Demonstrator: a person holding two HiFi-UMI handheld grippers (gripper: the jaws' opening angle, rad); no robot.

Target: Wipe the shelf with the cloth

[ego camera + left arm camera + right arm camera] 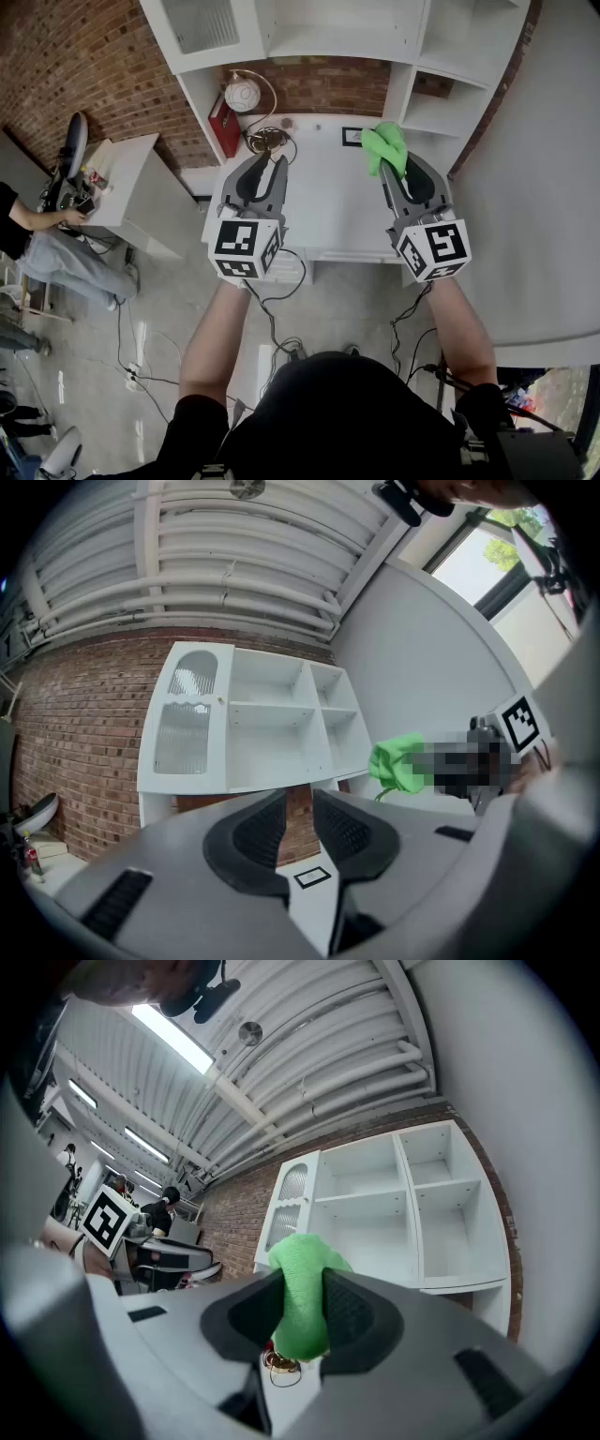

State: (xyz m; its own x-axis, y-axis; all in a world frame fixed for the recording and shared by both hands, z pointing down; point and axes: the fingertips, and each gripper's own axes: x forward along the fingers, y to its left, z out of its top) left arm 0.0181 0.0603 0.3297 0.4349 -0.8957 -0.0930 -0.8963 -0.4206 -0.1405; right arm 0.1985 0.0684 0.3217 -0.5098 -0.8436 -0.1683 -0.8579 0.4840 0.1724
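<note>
A white shelf unit [337, 37] with open compartments stands against a brick wall above a white desk [328, 211]. My right gripper [394, 167] is shut on a bright green cloth [386, 150], held above the desk's right rear, below the shelf. In the right gripper view the cloth [302, 1297] bulges up between the jaws, with the shelf unit [394, 1213] ahead. My left gripper [271, 161] hovers over the desk's left part, its jaws a narrow gap apart and empty. The left gripper view shows the shelf unit [272, 733] ahead and the cloth [398, 761] to the right.
On the desk's back left are a red box [223, 127], a white ball [242, 94] and coiled cables [267, 139]; a small black-framed card [352, 137] lies near the cloth. A grey wall [544, 187] closes the right side. A person sits at a side desk [122, 178] at left.
</note>
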